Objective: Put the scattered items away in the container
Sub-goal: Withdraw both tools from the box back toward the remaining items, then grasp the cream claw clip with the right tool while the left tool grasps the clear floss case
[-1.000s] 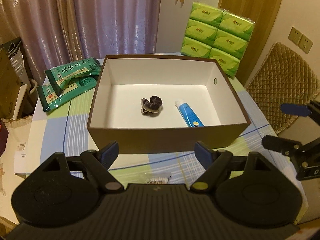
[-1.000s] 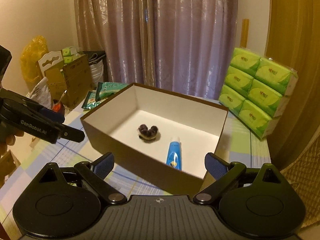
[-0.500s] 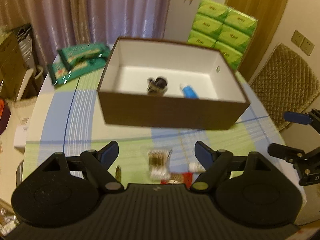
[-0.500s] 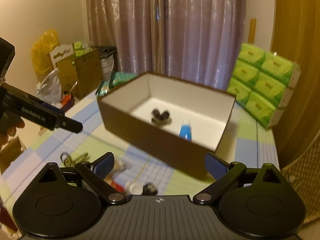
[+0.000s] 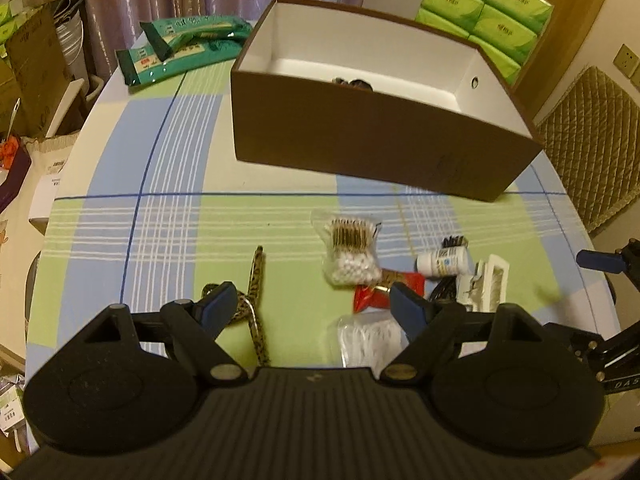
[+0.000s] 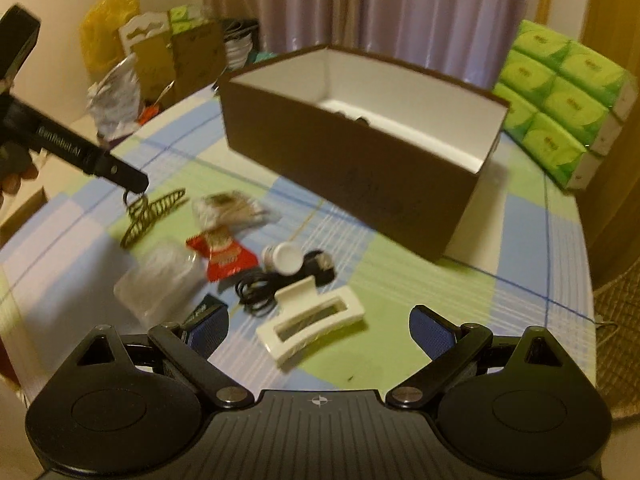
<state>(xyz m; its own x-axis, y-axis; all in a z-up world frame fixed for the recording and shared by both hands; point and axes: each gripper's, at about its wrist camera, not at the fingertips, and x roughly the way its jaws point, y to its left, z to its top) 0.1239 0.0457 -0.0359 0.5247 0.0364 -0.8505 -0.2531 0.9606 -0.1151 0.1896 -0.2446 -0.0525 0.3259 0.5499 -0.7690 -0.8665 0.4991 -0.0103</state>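
The brown box (image 5: pixel 372 148) (image 6: pixel 360 172) stands at the back of the table, a dark scrunchie (image 5: pixel 356 83) just showing inside. In front of it lie scattered items: a bag of cotton swabs (image 5: pixel 352 252) (image 6: pixel 228 210), a red sachet (image 5: pixel 380 290) (image 6: pixel 222 254), a white bottle (image 5: pixel 442 262) (image 6: pixel 282 258), a white hair claw (image 5: pixel 486 282) (image 6: pixel 312 322), a black cable (image 6: pixel 260 290), a clear bag (image 5: pixel 370 340) (image 6: pixel 160 282) and a leopard hair clip (image 5: pixel 254 292) (image 6: pixel 150 214). My left gripper (image 5: pixel 310 310) is open above the clip and sachet. My right gripper (image 6: pixel 318 330) is open over the white claw.
Green snack packets (image 5: pixel 184 46) lie at the table's back left. Stacked green tissue packs (image 5: pixel 488 8) (image 6: pixel 560 108) stand behind the box. A quilted chair (image 5: pixel 588 140) is at the right. Cardboard boxes and bags (image 6: pixel 160 56) crowd the floor on the left.
Both grippers have pulled back from the box and lowered toward the near table, bringing the scattered items into view. Both stay open.
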